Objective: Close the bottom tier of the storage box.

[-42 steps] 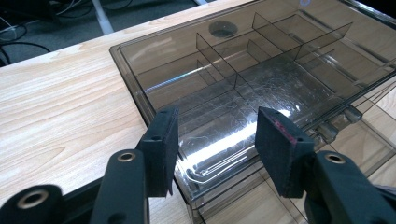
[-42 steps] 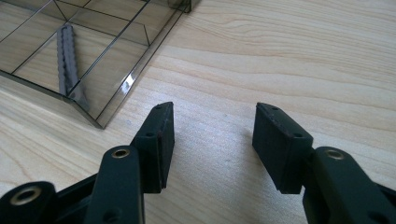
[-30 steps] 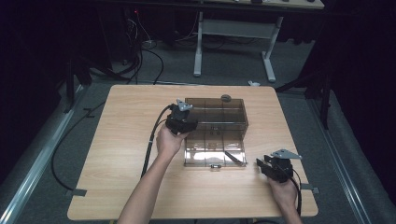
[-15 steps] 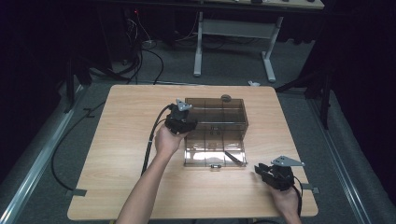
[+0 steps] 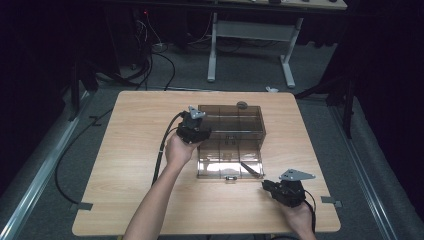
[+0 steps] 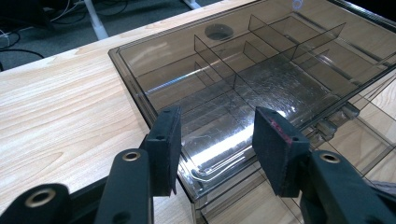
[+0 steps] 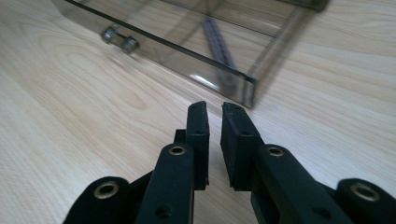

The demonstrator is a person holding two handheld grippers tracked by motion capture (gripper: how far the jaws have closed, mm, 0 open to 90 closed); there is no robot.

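Observation:
A smoky clear organiser box (image 5: pixel 231 120) lies open on the wooden table (image 5: pixel 135 125), its lid (image 5: pixel 227 160) folded flat toward me. My left gripper (image 5: pixel 196 131) sits at the box's left side by the hinge. Its pads (image 6: pixel 164 149) bracket the near corner of the divided base (image 6: pixel 243 70) and seem to press on it. My right gripper (image 5: pixel 272 189) hovers over bare table off the lid's front right corner (image 7: pixel 247 86). Its jaws have just been closing and stand almost together, with nothing between the pads (image 7: pixel 198 135).
A dark strip (image 5: pixel 250 170) lies inside the lid, also the dark strip (image 7: pixel 219 42) in the right gripper view. A small latch (image 5: pixel 230 177) sits on the lid's front edge. A grey round piece (image 5: pixel 242 105) rests behind the box. Cables trail off both grippers.
My right gripper has drawn back from the lid toward the table's near edge, and its jaws have narrowed. The left gripper and the box have kept still.

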